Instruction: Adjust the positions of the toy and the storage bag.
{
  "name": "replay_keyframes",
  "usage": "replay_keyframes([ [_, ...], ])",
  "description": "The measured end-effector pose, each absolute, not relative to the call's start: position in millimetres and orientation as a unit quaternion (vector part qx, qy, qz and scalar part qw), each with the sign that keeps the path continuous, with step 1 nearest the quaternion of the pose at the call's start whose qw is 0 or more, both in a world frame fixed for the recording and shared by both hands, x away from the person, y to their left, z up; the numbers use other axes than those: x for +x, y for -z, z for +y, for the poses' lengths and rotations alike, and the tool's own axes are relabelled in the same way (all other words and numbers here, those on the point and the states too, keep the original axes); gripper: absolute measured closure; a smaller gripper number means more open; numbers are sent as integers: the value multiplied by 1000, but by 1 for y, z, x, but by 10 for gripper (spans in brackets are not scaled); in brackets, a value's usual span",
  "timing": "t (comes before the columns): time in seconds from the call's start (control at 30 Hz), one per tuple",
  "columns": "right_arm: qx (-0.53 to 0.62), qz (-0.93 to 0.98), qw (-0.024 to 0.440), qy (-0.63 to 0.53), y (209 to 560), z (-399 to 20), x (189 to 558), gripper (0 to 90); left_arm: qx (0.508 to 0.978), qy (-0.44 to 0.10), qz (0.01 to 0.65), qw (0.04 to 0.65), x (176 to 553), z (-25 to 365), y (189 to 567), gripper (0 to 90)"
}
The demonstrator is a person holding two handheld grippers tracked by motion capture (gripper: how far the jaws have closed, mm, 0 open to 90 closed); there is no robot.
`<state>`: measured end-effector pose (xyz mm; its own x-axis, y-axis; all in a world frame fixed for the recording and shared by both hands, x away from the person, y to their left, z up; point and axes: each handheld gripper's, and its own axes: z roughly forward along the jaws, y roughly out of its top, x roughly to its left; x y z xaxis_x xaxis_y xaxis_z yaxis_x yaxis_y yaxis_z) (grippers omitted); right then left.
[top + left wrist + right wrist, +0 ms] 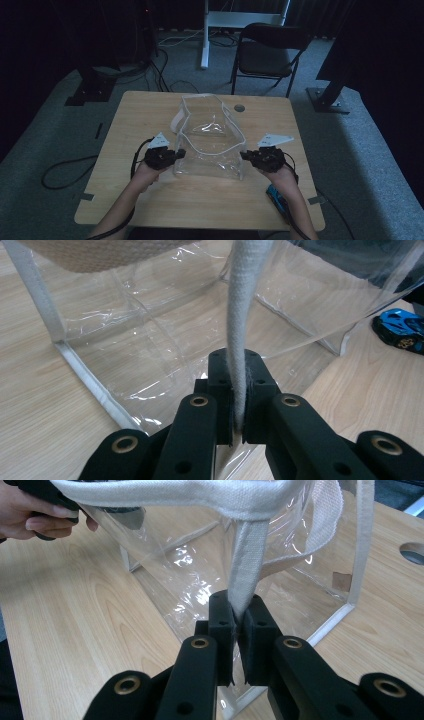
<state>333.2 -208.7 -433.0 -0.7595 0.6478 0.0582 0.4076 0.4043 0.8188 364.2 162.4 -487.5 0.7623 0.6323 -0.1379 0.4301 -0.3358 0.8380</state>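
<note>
On the table [150, 200] | one clear bag [210, 150] | two tongs: left [181, 152], right [243, 155], each clenched on its rim | one toy car [276, 196]

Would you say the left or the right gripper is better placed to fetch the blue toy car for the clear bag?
Probably right: the blue toy car lies beside the right gripper. The left gripper sits across the clear bag. Both grippers clamp its white trim.

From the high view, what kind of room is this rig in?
Probably a lab or recording workspace, not a home: a lone wooden table on grey carpet, loose cables trailing over the floor, dark equipment stands at the sides, and a folding chair by a white desk frame behind.
</note>
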Motion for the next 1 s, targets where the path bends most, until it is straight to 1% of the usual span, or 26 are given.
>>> replay_keyframes([
  [0.5,339,815,145,-447,435,-242,318,848,819,-90,305,477,362,132,488,862],
  [1.0,351,808,145,-451,437,-264,308,847,826,-79,289,478,360,115,488,862],
])
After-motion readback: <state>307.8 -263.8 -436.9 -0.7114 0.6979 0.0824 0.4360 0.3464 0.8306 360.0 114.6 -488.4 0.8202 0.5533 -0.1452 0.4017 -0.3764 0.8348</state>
